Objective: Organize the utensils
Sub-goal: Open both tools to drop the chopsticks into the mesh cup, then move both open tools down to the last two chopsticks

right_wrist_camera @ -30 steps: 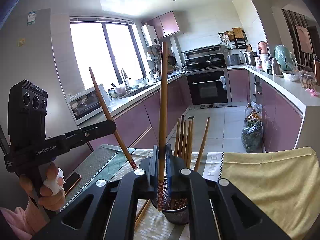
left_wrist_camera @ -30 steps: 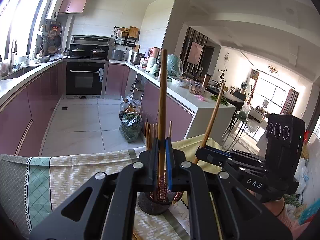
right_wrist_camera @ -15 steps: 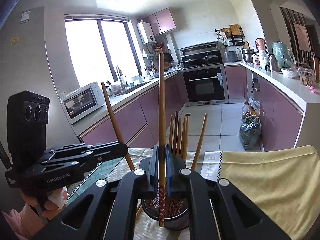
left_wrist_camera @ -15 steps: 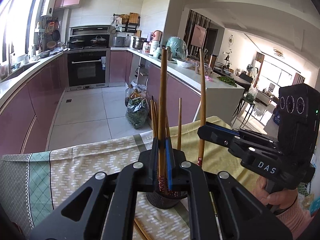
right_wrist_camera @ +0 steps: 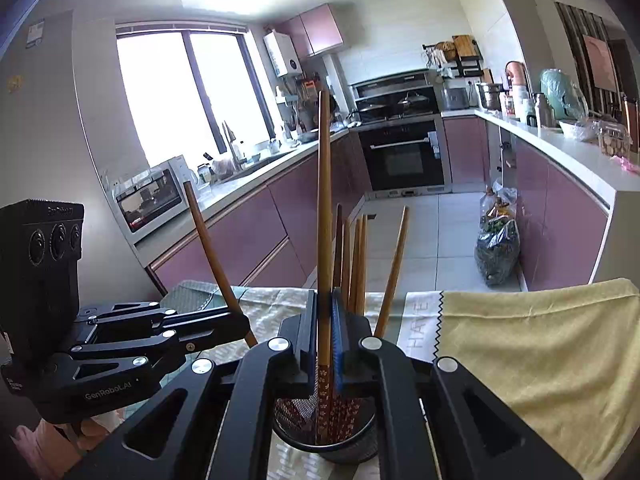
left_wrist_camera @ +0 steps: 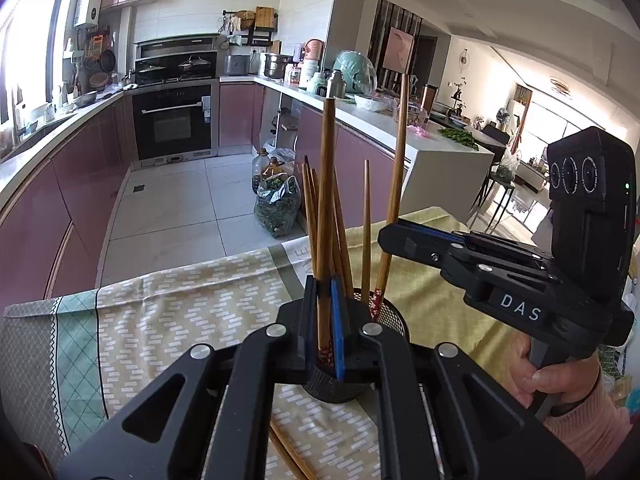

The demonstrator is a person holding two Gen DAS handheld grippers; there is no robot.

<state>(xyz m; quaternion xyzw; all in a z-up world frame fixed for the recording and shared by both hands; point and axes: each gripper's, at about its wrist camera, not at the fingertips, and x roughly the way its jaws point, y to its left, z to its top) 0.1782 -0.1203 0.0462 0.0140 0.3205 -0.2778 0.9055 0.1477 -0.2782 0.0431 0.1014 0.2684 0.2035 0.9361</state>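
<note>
Wooden chopstick [right_wrist_camera: 325,216] pinched in right claw [right_wrist_camera: 325,350], now lowered into mesh holder [right_wrist_camera: 326,446] below; left claw [left_wrist_camera: 326,320] pinching another chopstick [left_wrist_camera: 326,208], insertion nearly done.

Your landmark is the black mesh holder [right_wrist_camera: 326,446], a round cup standing upright on the patterned cloth. Inside it stand several brown wooden chopsticks [right_wrist_camera: 354,264], thin ends up and slightly fanned, their red flower-printed ends down in the cup. One more chopstick [right_wrist_camera: 392,272] leans away from the bunch toward the holder's right rim.

You hold one chopstick [left_wrist_camera: 326,220] upright in the left claw [left_wrist_camera: 326,332], its red patterned end just above the near side of the holder. You hold another chopstick [right_wrist_camera: 324,220] upright in the right claw [right_wrist_camera: 325,344], its patterned end reaching down into the holder's mouth.

Two loose chopsticks [left_wrist_camera: 288,456] lie flat on the cloth, in front of the holder.
</note>
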